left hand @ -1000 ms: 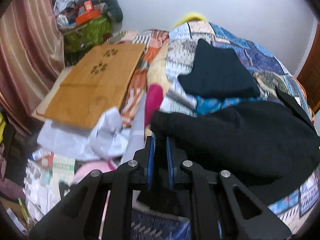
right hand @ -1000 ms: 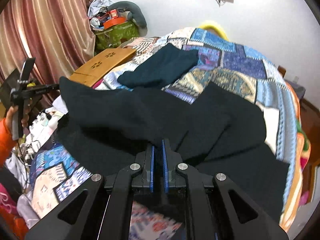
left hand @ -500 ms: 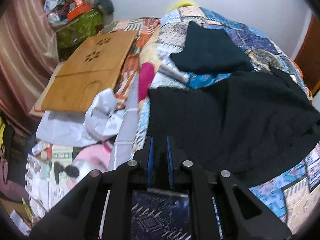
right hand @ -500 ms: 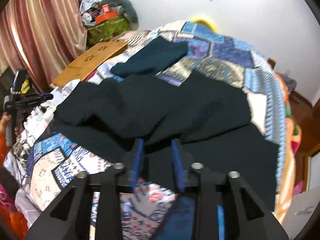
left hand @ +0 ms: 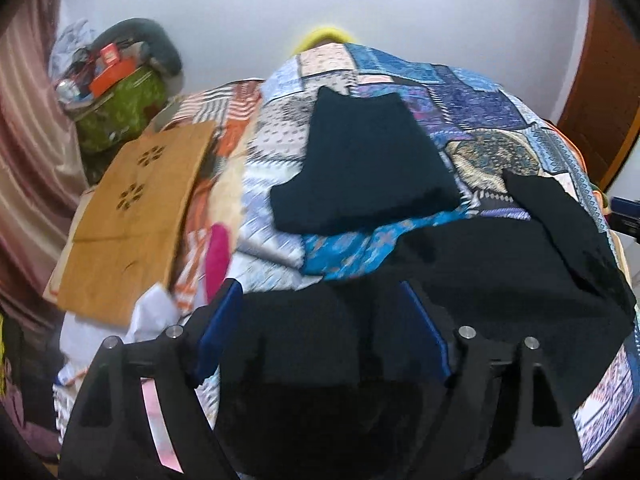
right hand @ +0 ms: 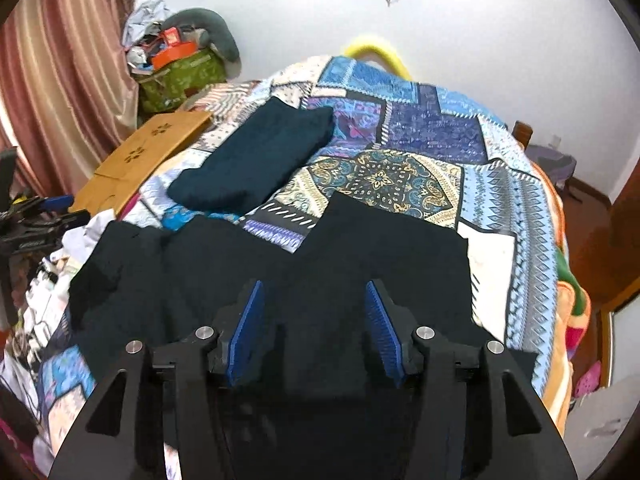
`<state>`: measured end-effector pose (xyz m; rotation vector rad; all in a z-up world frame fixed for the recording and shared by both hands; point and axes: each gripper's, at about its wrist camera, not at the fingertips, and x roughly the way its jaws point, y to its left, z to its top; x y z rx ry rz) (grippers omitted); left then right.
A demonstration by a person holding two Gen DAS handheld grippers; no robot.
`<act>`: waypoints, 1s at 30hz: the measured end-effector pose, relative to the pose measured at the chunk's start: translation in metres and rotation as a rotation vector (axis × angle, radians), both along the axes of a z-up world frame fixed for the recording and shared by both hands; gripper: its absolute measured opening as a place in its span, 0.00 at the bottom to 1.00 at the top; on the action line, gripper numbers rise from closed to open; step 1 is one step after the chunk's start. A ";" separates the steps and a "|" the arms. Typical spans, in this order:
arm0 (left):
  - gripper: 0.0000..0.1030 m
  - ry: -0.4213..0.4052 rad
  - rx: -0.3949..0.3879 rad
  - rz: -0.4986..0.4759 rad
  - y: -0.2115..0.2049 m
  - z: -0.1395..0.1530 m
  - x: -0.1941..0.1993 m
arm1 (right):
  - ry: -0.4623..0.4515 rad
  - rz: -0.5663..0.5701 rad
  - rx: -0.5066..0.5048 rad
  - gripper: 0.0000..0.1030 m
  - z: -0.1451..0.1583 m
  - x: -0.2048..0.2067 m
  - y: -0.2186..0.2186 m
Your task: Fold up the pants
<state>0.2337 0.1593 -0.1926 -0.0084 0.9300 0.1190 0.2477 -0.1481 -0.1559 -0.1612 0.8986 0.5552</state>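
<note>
Black pants [left hand: 500, 264] lie folded over on the patchwork bedspread [left hand: 472, 104], near its front edge; they also show in the right wrist view [right hand: 384, 248]. My left gripper [left hand: 320, 300] is open, its blue pads spread above the pants' left end. My right gripper [right hand: 314, 300] is open, wide above the middle of the pants. Neither holds cloth. A folded dark teal garment [left hand: 368, 168] lies further back on the bed, also in the right wrist view [right hand: 256, 160].
A wooden lap table [left hand: 132, 216] lies at the bed's left side, with white paper [left hand: 152, 316] and clutter below it. A green bag [right hand: 180, 76] piled with items stands in the back left corner by a curtain [right hand: 60, 60]. A brown door [left hand: 604, 92] is at the right.
Both grippers were shut on the pants' edge and carried it over the rest. Both have opened and let go; the pants now lie flat on the bed.
</note>
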 end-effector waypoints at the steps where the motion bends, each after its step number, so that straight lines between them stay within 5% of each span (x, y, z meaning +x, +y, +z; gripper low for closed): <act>1: 0.81 0.004 -0.005 -0.009 -0.003 -0.001 0.007 | 0.016 0.002 0.002 0.48 -0.003 0.010 0.003; 15: 0.83 0.138 -0.038 -0.059 -0.034 -0.067 0.087 | 0.229 0.001 -0.020 0.48 -0.081 0.114 0.043; 18: 0.83 0.155 -0.033 -0.054 -0.034 -0.078 0.092 | 0.200 -0.003 -0.019 0.46 -0.090 0.116 0.046; 23: 0.83 0.182 -0.043 -0.046 -0.034 -0.087 0.096 | 0.184 -0.020 -0.025 0.14 -0.088 0.115 0.037; 30: 0.83 0.180 -0.029 -0.065 -0.048 -0.071 0.088 | 0.167 -0.090 0.028 0.09 -0.061 0.107 0.005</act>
